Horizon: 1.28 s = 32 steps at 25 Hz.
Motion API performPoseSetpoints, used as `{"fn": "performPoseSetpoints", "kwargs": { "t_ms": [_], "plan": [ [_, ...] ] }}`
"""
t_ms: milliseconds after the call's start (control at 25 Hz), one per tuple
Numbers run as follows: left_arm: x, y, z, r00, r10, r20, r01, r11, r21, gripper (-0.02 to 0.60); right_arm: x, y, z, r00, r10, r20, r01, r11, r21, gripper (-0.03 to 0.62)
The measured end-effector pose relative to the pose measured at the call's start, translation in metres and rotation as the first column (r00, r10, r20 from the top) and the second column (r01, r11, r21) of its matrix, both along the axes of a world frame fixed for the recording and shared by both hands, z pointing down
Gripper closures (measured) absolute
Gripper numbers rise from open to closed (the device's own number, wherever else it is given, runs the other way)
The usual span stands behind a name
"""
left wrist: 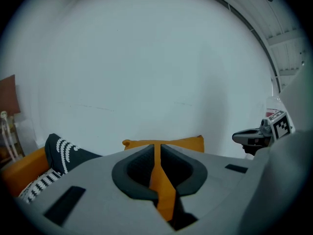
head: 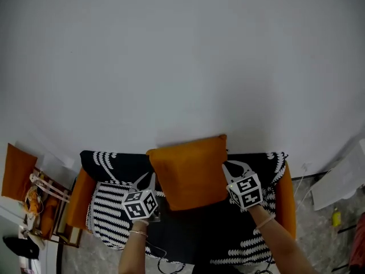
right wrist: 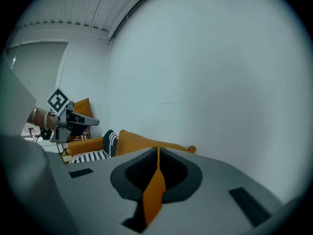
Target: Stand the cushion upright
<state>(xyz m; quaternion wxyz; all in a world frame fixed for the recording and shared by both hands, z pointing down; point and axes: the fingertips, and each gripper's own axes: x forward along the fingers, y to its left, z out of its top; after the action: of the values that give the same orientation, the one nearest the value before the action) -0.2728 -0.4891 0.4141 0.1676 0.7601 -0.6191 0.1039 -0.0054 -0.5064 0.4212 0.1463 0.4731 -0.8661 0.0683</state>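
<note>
An orange cushion (head: 191, 173) is lifted over the sofa (head: 108, 210), its face toward me and its top edge near the white wall. My left gripper (head: 150, 182) is shut on the cushion's left edge, my right gripper (head: 229, 173) on its right edge. The left gripper view has a fold of orange fabric (left wrist: 161, 180) pinched between the jaws of the left gripper (left wrist: 157, 150), with the cushion's top edge (left wrist: 183, 143) beyond. In the right gripper view the right gripper (right wrist: 157, 152) pinches orange fabric (right wrist: 154, 190) the same way, the cushion (right wrist: 134, 142) stretching left.
The sofa has a black-and-white patterned cover and orange arms (head: 80, 201). A white wall (head: 182, 56) rises right behind it. At the left stands a wooden rack (head: 48, 201) with another orange cushion (head: 17, 171). On the floor at the right lie a white sheet (head: 342, 181) and a yellow bottle (head: 336, 217).
</note>
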Motion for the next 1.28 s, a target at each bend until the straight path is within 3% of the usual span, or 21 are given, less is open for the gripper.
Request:
{"fn": "performPoseSetpoints", "kwargs": {
  "t_ms": [680,1120,1280],
  "plan": [
    [0.086,0.149,-0.05,0.998,0.026,0.057,-0.031,0.995,0.09,0.546,0.027,0.137,-0.041,0.996,-0.086,0.036,0.084,0.995,0.05,0.583],
    [0.121,0.246,-0.074,1.0,0.005,0.012,-0.007,0.992,0.126,0.561,0.034,0.231,-0.071,0.99,-0.137,0.036,0.132,0.984,0.118,0.585],
    [0.13,0.279,-0.082,1.0,0.001,0.028,-0.005,0.991,0.132,0.561,0.034,0.261,-0.084,0.987,-0.156,0.036,0.149,0.977,0.15,0.586]
  ]
}}
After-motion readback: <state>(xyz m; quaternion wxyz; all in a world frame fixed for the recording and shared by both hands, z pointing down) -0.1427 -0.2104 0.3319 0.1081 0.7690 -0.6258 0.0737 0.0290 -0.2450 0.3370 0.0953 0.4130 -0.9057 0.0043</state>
